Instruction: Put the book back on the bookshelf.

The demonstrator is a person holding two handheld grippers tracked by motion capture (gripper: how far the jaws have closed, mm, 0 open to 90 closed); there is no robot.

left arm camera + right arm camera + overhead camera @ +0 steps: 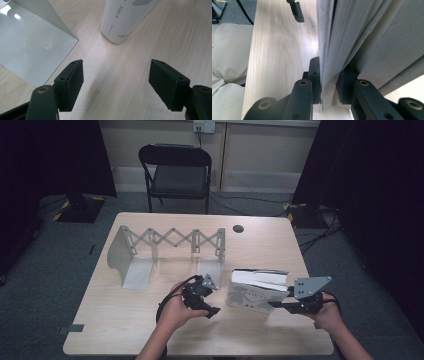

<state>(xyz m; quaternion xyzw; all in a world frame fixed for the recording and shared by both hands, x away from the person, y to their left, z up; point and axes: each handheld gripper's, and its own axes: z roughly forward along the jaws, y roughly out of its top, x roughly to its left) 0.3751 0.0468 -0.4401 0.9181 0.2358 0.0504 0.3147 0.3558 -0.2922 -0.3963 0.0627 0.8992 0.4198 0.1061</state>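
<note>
A white book (pixel 255 290) lies on the table's front right part, its pages fanned open at the top. My right gripper (pixel 276 304) reaches it from the right and is shut on a bundle of its pages; in the right gripper view the jaws (pixel 329 75) pinch the page edges of the book (pixel 367 37). My left gripper (pixel 216 300) hovers just left of the book, open and holding nothing. In the left gripper view its jaws (pixel 116 75) stand wide apart over bare wood, with the book's rounded corner (pixel 125 17) ahead.
A grey metal expanding rack (pixel 165 240) with upright plates stands at the table's middle left; one plate (pixel 30 47) lies close to my left gripper. A small dark round disc (pixel 238 228) is near the far edge. A black folding chair (pixel 176 170) stands beyond the table.
</note>
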